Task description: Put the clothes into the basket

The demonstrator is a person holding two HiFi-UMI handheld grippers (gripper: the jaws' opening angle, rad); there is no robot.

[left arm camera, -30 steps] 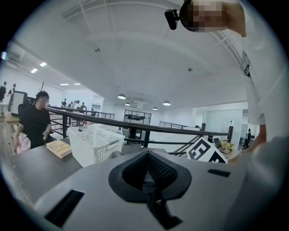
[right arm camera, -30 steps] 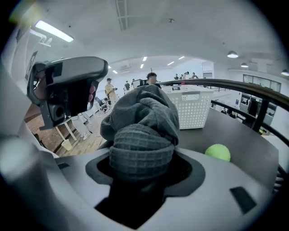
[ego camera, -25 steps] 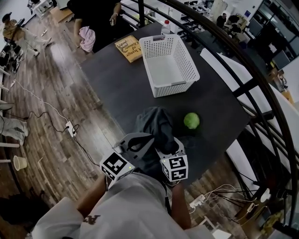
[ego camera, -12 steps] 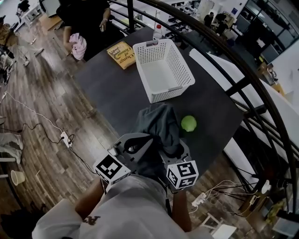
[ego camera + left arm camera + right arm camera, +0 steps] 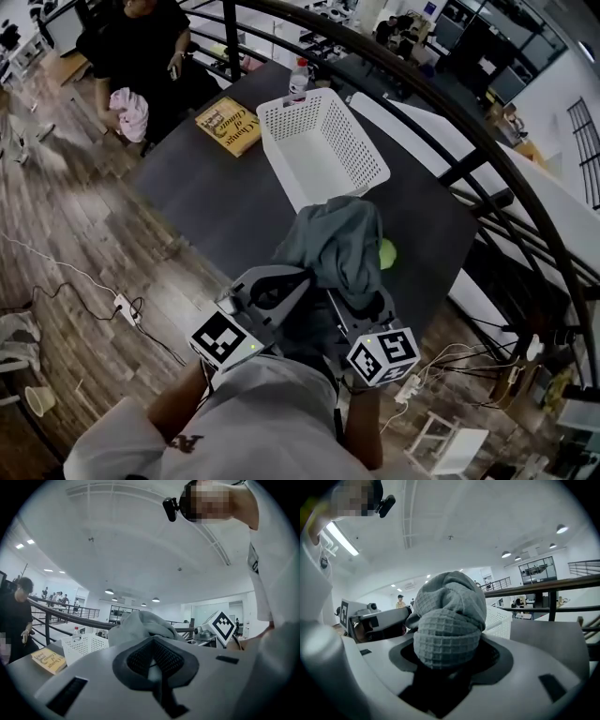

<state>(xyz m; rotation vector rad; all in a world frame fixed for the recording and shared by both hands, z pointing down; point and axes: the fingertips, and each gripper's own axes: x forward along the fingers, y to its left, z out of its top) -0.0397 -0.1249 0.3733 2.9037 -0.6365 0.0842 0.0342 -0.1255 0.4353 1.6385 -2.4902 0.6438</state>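
Note:
A grey waffle-knit cloth (image 5: 337, 242) hangs bunched above the dark table (image 5: 216, 187), and my right gripper (image 5: 345, 286) is shut on its lower end. In the right gripper view the cloth (image 5: 449, 620) bulges out from between the jaws. The white perforated basket (image 5: 317, 148) stands empty just beyond the cloth, also seen in the left gripper view (image 5: 86, 646). My left gripper (image 5: 296, 278) is beside the cloth on its left. Its jaws are together with nothing between them (image 5: 154, 660).
A green ball (image 5: 388, 254) lies on the table, partly hidden behind the cloth. A yellow book (image 5: 228, 125) and a bottle (image 5: 298, 75) sit at the far side. A person in black (image 5: 141, 47) holding a pink cloth stands beyond. A black railing (image 5: 469, 169) runs along the right.
The right gripper has lifted the grey cloth off the table and carried it toward the basket. It now covers part of the green ball. The left gripper stays about where it was.

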